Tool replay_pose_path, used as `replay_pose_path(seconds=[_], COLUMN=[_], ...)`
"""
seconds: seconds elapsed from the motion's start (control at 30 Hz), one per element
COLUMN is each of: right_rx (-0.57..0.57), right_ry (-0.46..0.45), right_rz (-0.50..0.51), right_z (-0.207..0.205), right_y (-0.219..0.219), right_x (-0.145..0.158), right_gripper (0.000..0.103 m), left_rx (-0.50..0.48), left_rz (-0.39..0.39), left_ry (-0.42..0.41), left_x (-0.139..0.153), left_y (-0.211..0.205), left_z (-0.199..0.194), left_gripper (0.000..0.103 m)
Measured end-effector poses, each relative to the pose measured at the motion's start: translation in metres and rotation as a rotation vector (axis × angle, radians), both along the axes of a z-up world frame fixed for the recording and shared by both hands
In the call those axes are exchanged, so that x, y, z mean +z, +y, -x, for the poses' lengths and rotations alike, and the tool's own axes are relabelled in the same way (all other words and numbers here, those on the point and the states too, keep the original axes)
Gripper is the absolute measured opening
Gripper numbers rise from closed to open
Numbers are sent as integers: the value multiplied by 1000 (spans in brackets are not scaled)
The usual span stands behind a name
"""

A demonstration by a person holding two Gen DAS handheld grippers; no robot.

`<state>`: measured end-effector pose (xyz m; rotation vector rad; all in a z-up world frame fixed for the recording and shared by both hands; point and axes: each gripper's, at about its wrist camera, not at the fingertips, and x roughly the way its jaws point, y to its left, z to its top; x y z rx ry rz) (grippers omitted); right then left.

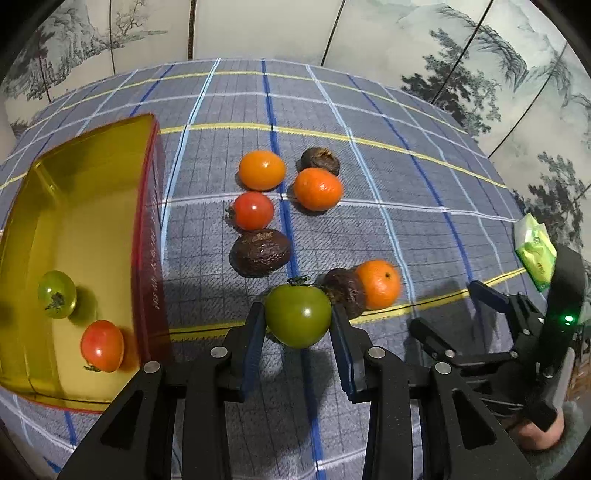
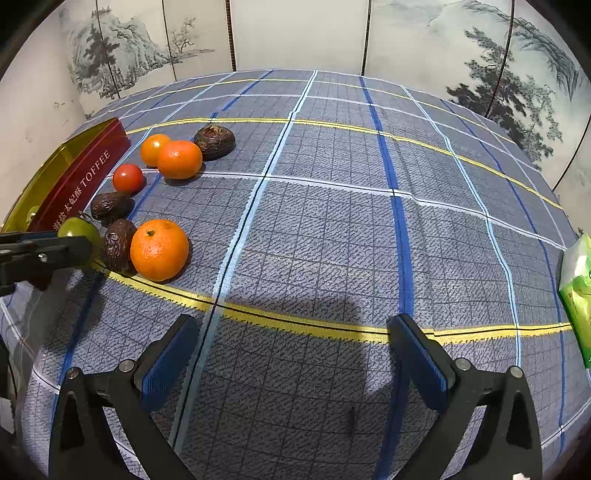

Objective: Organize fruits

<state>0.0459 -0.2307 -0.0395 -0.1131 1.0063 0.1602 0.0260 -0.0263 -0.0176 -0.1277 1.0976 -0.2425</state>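
My left gripper [image 1: 298, 317] is shut on a green tomato [image 1: 297, 315], held just above the checked cloth; the tomato also shows in the right wrist view [image 2: 78, 228]. A gold tin with red sides [image 1: 146, 236] stands to its left and holds a green tomato [image 1: 56, 294] and a red tomato [image 1: 102, 345]. On the cloth lie a red tomato [image 1: 253, 210], an orange tomato [image 1: 261, 170], two mandarins [image 1: 317, 189] [image 1: 378, 283] and three dark wrinkled fruits [image 1: 259, 252]. My right gripper [image 2: 295, 354] is open and empty over bare cloth, right of the fruits.
A green packet [image 1: 535, 253] lies at the table's right edge; it also shows in the right wrist view [image 2: 576, 291]. A painted folding screen [image 2: 295, 33] stands behind the table. The tin [image 2: 79, 173] is at the far left in the right wrist view.
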Motion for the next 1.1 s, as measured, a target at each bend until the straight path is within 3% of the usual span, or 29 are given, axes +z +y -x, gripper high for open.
replay_pose_path(seconds=[0.33,0.6,1.1], right_rx=[-1,-5,-29], right_ry=[-1,4,21], right_rz=[0,2,7], right_z=[0,-1,-2], right_y=[0,0,3], right_x=[0,0,-2], right_gripper=[103,103,103], left_rx=[9,107,345], left_rz=[8,-11,-43], left_ry=[-65,-108,-71], left_x=[37,58,38], left_y=[19,67,159], left_z=[12,13,12], left_gripper=[36,36,36])
